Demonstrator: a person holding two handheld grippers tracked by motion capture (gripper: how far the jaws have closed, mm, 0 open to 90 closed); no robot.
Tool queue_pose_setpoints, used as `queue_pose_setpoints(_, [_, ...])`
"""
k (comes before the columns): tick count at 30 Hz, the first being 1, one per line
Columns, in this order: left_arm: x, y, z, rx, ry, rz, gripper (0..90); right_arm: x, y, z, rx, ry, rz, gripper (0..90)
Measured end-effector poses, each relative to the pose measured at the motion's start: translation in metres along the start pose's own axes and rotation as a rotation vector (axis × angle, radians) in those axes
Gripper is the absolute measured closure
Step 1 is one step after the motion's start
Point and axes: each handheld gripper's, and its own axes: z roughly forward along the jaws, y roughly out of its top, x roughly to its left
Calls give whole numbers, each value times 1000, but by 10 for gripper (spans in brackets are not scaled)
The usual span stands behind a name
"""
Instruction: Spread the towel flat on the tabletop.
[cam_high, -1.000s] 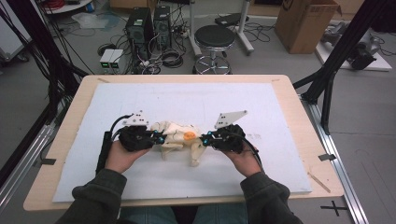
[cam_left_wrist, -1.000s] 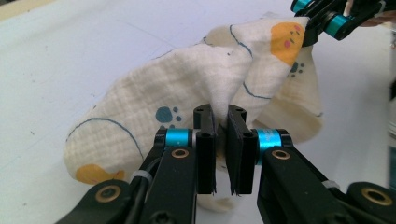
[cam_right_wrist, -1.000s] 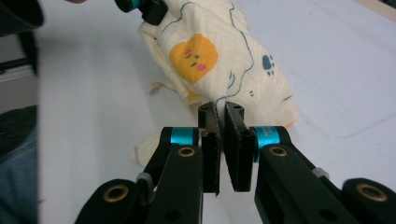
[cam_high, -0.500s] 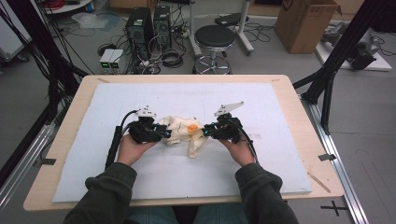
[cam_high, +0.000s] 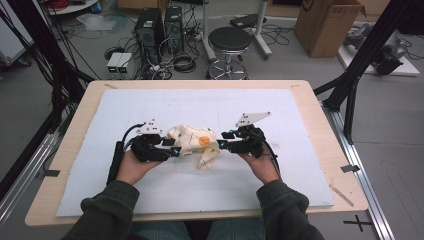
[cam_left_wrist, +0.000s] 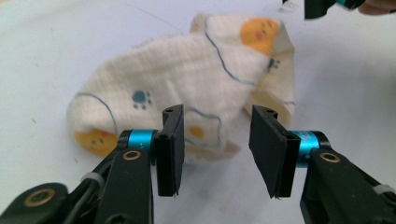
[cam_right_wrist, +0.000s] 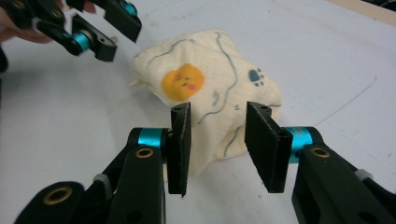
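A bunched cream cloth (cam_high: 192, 140) with orange faces and blue paw prints lies on the white mat (cam_high: 280, 170). My left gripper (cam_high: 172, 149) sits at its left end and my right gripper (cam_high: 222, 145) at its right end, the two pointing at each other. In the left gripper view the jaws (cam_left_wrist: 217, 149) have just been opening and stand apart before the cloth (cam_left_wrist: 187, 74), not pressing it. The right gripper view shows the same: its jaws (cam_right_wrist: 217, 144) have just been opening, and the cloth (cam_right_wrist: 210, 88) lies loose beyond them. The left gripper (cam_right_wrist: 100, 28) shows at the far side.
The mat covers a wooden table (cam_high: 330, 150). Beyond the far edge the floor holds a black stool (cam_high: 230, 40), computer towers (cam_high: 160, 25) with cables and a cardboard box (cam_high: 327, 25). Black frame struts (cam_high: 360, 60) rise at both sides.
A second ago both grippers were shut on the ends of the cloth. Their jaws have since parted and the cloth now rests free on the mat, a little more bunched.
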Motion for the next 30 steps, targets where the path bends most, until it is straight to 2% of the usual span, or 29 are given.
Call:
queue_pose_setpoints(5, [-6,-16,-2,-11,-16,-4,593,15,-6,-2,7,24,-30,620])
queue_pose_setpoints(11, [-13,-25,6,17,-32,11,617,27,-14,1,15,48,-44,618])
queue_pose_setpoints(20, [-11,-21,26,39,5,8,612,30,-19,1,20,59,-48,611])
queue_pose_setpoints(22, [-11,-20,31,43,19,18,617,29,-20,1,18,61,-54,609])
queue_pose_setpoints(25, [-11,-17,35,31,38,14,659,30,-21,1,16,63,-50,608])
queue_pose_setpoints(30, [-8,-18,39,60,60,17,763,30,-25,3,16,64,-52,602])
